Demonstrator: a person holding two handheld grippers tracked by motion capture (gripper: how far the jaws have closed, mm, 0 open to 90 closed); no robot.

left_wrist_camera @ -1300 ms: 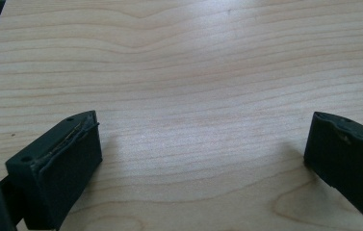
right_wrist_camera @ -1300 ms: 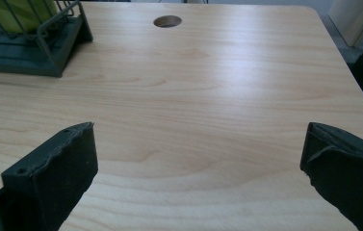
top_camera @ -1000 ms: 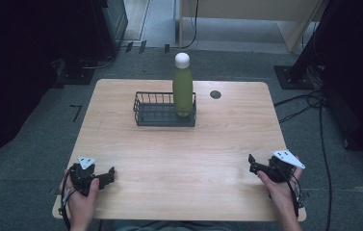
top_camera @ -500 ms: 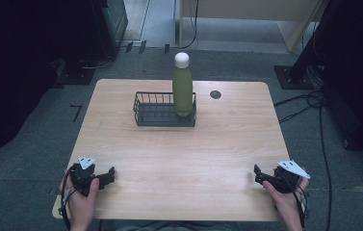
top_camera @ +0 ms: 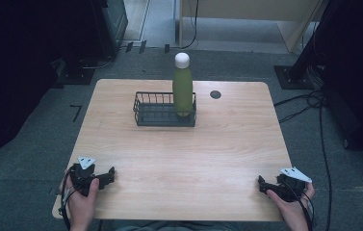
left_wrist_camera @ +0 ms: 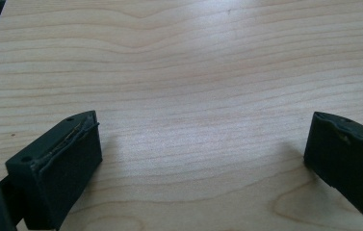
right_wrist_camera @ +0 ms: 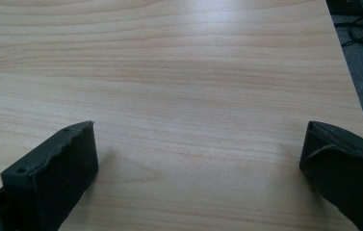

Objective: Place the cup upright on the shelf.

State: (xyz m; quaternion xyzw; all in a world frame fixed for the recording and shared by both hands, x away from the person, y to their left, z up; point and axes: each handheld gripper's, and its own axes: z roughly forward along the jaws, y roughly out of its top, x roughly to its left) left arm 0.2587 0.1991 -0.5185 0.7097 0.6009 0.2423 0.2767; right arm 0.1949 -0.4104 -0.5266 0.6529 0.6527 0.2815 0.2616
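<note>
My left gripper (top_camera: pixel 108 175) and right gripper (top_camera: pixel 264 185) rest on the table's (top_camera: pixel 217 144) near edge, jaws spread wide, empty. The green bottle (top_camera: pixel 183 89) stands upright in the wire basket (top_camera: pixel 152 114), well apart.

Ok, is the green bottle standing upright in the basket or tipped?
Upright. The green bottle stands at the right end of the wire basket, white cap on top.

Between your left claw (top_camera: pixel 108 176) and right claw (top_camera: pixel 262 185) the surface (top_camera: pixel 179 159) lies bare, and so does the stretch ahead of each. Farther back, the wire basket (top_camera: pixel 157 115) with the green bottle (top_camera: pixel 183 90) standing in its right end blocks the middle.
</note>
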